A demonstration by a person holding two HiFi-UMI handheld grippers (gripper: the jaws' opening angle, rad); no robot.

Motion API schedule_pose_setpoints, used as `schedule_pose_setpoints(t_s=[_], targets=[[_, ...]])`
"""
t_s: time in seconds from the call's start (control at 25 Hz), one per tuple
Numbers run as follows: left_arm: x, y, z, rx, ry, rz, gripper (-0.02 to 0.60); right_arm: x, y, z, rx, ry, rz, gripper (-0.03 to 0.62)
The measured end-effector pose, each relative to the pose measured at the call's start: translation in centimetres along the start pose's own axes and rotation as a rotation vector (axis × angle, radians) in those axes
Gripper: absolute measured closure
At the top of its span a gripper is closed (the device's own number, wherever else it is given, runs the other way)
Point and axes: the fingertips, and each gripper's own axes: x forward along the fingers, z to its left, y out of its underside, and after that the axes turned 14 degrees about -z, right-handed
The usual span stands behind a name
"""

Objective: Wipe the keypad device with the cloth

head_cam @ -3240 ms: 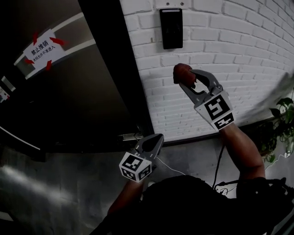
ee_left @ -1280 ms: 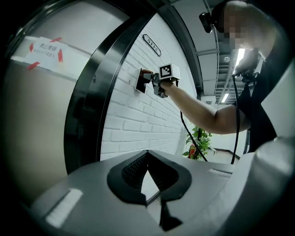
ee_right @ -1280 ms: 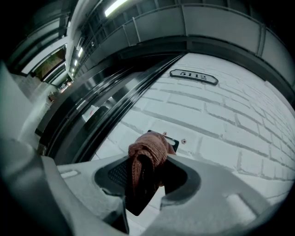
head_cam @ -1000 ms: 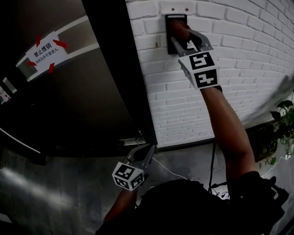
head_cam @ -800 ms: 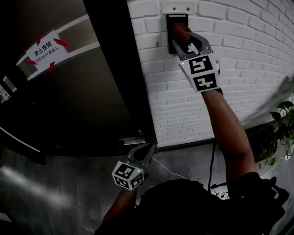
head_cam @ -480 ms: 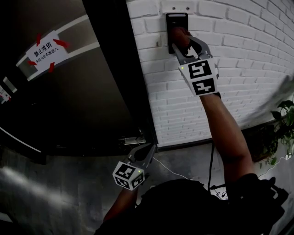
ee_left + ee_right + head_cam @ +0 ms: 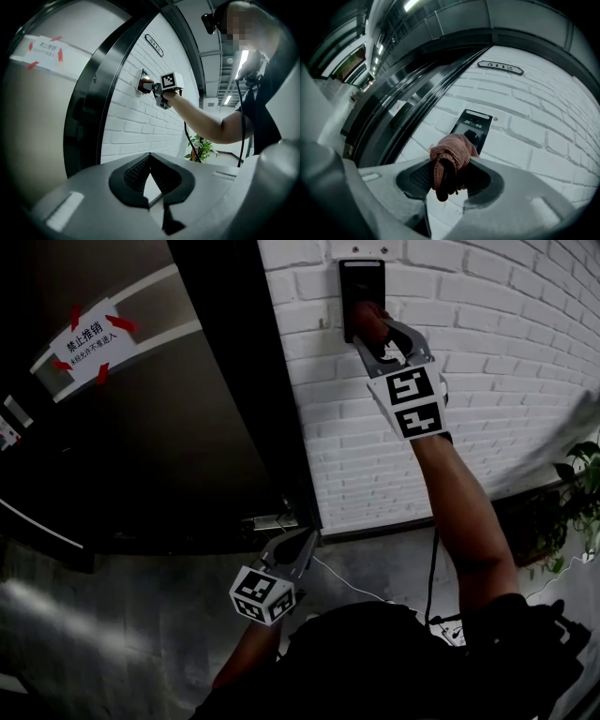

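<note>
The keypad device [image 7: 361,279] is a black panel fixed high on a white brick wall [image 7: 487,381]. My right gripper [image 7: 371,330] is shut on a bunched reddish-brown cloth [image 7: 367,319], and the cloth lies against the panel's lower end. The right gripper view shows the cloth [image 7: 450,158] between the jaws of that gripper [image 7: 449,174], covering the lower part of the keypad device [image 7: 474,124]. My left gripper [image 7: 306,544] hangs low near the door's foot, shut and holding nothing. From the left gripper view [image 7: 150,174], the panel [image 7: 142,78] is far off.
A dark door [image 7: 169,446] stands left of the wall, with a white sign [image 7: 86,341] taped on in red and a metal handle [image 7: 267,520] low down. A potted plant [image 7: 581,493] is at the right. A cable [image 7: 431,568] hangs by my right arm.
The right gripper rose from mid-wall to the keypad, then slid the cloth down the panel from its upper part to its lower end. The left gripper has hardly moved.
</note>
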Motion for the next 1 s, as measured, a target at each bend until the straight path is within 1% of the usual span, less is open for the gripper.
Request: schedule_pose_setpoints(t_s=[0.24,0.72,1.0], targets=[[-0.2,0.1,0.3,-0.005,-0.008,-0.003,0.565,-0.3,0.6,0.4,0.000,-0.003,0.010,0.450],[-0.1,0.2,0.1,-0.008,-0.002,0.001,0.565,-1.5,3.1,1.7,-0.001,-0.035,0.067,0.453],[-0.1,0.0,-0.1,-0.006,0.004,-0.001,0.565,-2.0,4.2,2.4,0.038,-0.050,0.102,0.454]])
